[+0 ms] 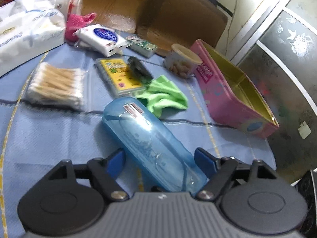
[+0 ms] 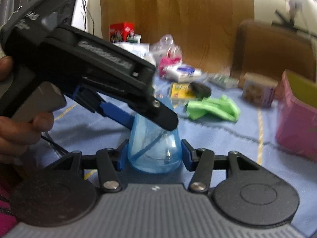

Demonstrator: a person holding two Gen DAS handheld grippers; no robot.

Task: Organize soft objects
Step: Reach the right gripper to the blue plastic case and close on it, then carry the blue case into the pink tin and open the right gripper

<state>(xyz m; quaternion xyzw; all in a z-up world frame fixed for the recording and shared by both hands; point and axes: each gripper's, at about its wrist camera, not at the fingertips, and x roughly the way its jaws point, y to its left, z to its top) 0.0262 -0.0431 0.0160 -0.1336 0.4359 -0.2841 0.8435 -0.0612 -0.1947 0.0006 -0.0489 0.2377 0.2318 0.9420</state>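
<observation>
Two tools on one hard item, none on the soft stuff yet. Straddling blue case (image 1: pixel 142 134) at the near edge of the table (image 1: pixel 49 134) with left gripper (image 1: pixel 159 155), jaws spread, pads (image 1: pixel 116 158) looking just clear of its sides. Pinching the case's near end with right gripper (image 2: pixel 154 152), pads reading as pressed on both sides; blurry, so judging rather than confirming.

Risking a slip or twist here: smooth rounded plastic, both tools crowding the same short stretch, fingers likely clashing if closing left while pulling right. Also risking a snag on green cloth (image 1: pixel 164 96), lying just beside the case's far end, mid-table, if pushing the case forward.

Leaving the task's soft goods sitting farther out: cotton swabs (image 1: pixel 57 85) toward the left edge, tissue pack (image 1: pixel 103 37) and pink cloth (image 1: pixel 76 25) near the far-left corner. Eyeing open pink box (image 1: pixel 223 91) along the right edge as the probable bin; guessing only.
</observation>
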